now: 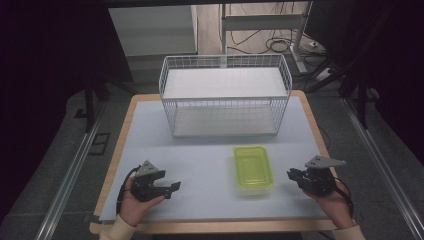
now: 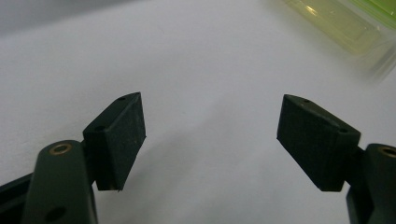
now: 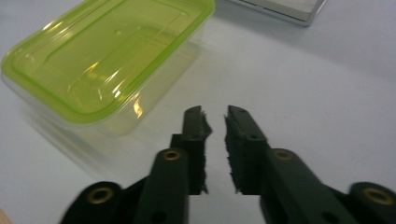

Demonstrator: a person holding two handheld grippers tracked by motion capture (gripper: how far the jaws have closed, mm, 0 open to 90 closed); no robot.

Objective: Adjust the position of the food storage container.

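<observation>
Left hand-held gripper [image 2: 210, 135] agape; right hand-held gripper [image 3: 215, 122] near-closed.

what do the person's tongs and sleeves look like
Both the left tongs and right tongs are black with brass-coloured rivets, a grey three-cornered plate on top and a black cable trailing back. Their jaws end in dark blocky pads. The sleeves are cream.

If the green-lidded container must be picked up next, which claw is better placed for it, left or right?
Probably the right claw. It lies closer to the container and points at it, though its jaws are nearly closed and must open first. The left claw is wide open but lies farther off.
</observation>
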